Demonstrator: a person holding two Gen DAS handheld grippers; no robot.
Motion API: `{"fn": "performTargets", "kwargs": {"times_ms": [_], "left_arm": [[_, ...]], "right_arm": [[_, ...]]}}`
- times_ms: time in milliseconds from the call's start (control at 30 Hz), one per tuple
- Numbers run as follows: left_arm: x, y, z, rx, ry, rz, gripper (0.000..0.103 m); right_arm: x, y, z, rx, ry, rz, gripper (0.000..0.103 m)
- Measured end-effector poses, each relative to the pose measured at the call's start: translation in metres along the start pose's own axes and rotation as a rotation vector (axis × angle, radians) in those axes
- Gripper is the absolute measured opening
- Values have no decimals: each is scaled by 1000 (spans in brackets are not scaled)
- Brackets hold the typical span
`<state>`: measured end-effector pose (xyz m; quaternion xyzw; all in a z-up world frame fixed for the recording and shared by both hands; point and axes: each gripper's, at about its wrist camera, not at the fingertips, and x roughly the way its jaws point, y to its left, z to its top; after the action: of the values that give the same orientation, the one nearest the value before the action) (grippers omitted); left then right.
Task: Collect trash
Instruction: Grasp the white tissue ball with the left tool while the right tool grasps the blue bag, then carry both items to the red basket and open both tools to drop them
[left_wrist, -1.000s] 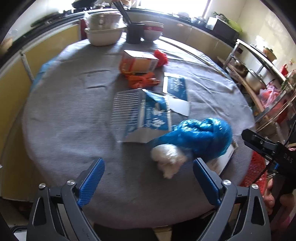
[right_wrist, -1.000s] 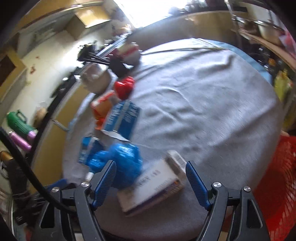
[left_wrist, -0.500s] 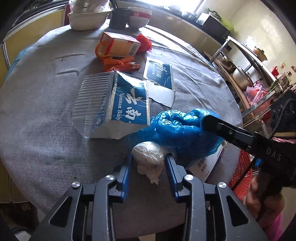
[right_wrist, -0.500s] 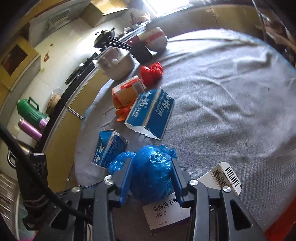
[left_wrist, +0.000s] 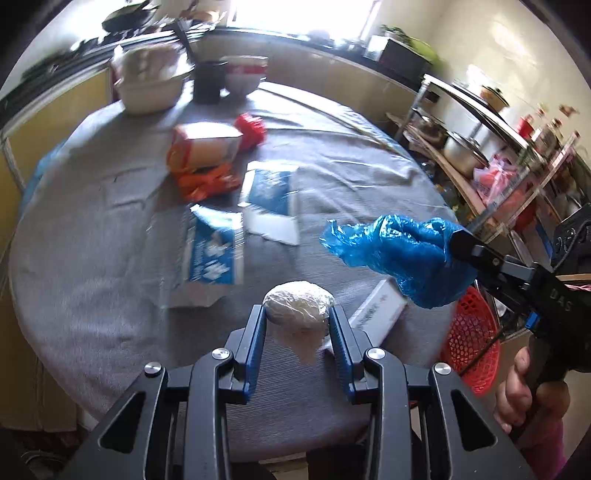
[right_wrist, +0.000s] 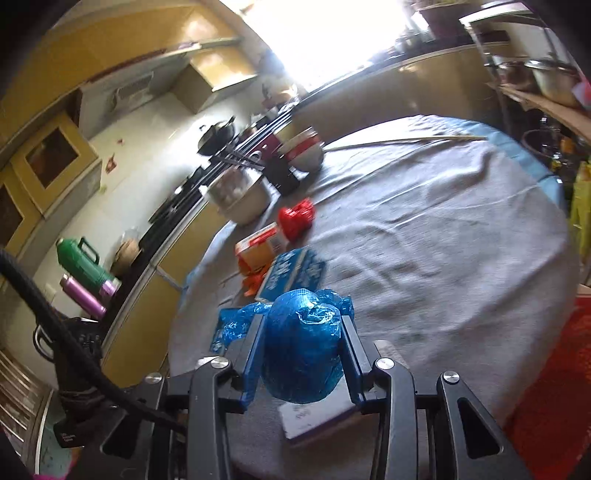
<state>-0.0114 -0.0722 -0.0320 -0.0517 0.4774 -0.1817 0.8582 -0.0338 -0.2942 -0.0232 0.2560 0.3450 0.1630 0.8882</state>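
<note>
My left gripper (left_wrist: 297, 314) is shut on a white wad of plastic wrap (left_wrist: 298, 308), lifted just above the grey round table (left_wrist: 92, 295). My right gripper (right_wrist: 303, 325) is shut on a crumpled blue plastic bag (right_wrist: 301, 350), also raised off the table; from the left wrist view the blue bag (left_wrist: 402, 254) hangs at the right, clamped by the right gripper (left_wrist: 458, 240). On the table lie a white flat box (left_wrist: 376, 314), blue-and-white cartons (left_wrist: 210, 254), an orange carton (left_wrist: 203, 147) and red wrapping (left_wrist: 251, 127).
A red mesh basket (left_wrist: 469, 343) stands beside the table at the lower right. Bowls (left_wrist: 151, 85) and a black cup (left_wrist: 208, 81) sit at the table's far edge. A metal rack with pots (left_wrist: 461, 147) lines the right wall. A hand (left_wrist: 517, 387) holds the right gripper.
Both grippers closed from wide open, the left on the white wad, the right on the blue bag. Both then rose, lifting their loads off the table.
</note>
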Motion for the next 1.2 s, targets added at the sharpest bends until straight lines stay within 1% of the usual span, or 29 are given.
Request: {"fn": "performTargets", "kwargs": {"times_ms": [133, 200, 400, 533, 567, 667, 767, 800, 833, 867, 900, 1000, 1067, 1133, 1200], "left_arm": [[3, -38, 10, 98, 11, -23, 36], [7, -61, 13, 153, 23, -47, 36], [32, -151, 16, 363, 86, -132, 37], [53, -208, 6, 479, 141, -190, 37], [62, -224, 2, 509, 167, -211, 37], [83, -257, -10, 553, 234, -251, 37], [106, -283, -24, 591, 293, -269, 40], [111, -287, -27, 596, 304, -267, 41], [117, -292, -30, 600, 320, -268, 47], [122, -295, -32, 602, 332, -266, 55], [124, -296, -33, 601, 332, -262, 57], [120, -291, -35, 609, 309, -243, 57], [113, -283, -32, 607, 284, -222, 58], [103, -269, -26, 585, 249, -216, 59], [98, -255, -21, 560, 223, -192, 59]], "right_arm": [[-34, -31, 2, 43, -54, -54, 41], [-55, -50, 4, 75, -83, -81, 41], [-127, -118, -7, 193, -161, -202, 41], [-172, -171, -31, 307, -188, -300, 41], [-181, -184, -38, 340, -188, -319, 41], [-198, -214, -58, 429, -180, -346, 41], [-210, -236, -75, 498, -165, -364, 45], [-211, -242, -79, 522, -159, -354, 51], [-212, -247, -82, 547, -154, -340, 56], [-212, -250, -83, 564, -152, -332, 65], [-212, -250, -85, 573, -153, -333, 68], [-212, -249, -85, 578, -174, -321, 68], [-212, -247, -83, 572, -191, -328, 68], [-209, -242, -79, 553, -203, -316, 68], [-202, -236, -76, 530, -206, -298, 68]]}}
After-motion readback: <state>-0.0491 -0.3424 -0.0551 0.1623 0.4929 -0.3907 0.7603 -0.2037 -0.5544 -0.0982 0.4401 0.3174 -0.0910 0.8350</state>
